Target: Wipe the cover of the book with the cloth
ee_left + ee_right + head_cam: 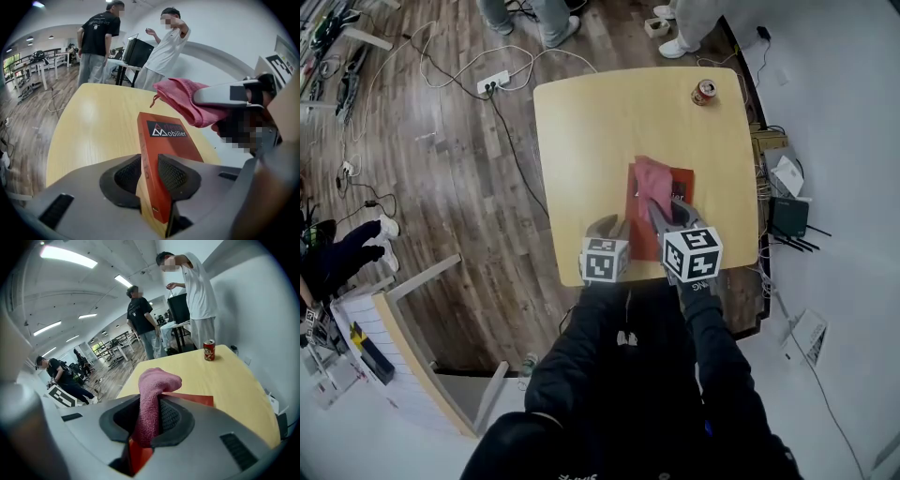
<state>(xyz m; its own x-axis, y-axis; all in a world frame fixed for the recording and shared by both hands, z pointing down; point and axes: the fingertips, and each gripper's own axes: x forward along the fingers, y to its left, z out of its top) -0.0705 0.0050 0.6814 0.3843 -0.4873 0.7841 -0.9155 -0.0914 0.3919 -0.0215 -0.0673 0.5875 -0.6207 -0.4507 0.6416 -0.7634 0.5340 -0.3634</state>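
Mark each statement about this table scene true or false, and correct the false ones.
1. The left gripper has its fingers closed on the book. True.
2. The right gripper holds nothing. False: its fingers are shut on the pink cloth, which sits over the book.
3. The drink can stands on top of the book. False: it stands on the bare table near a far corner, well apart from the book.
4. The book's cover is red. True.
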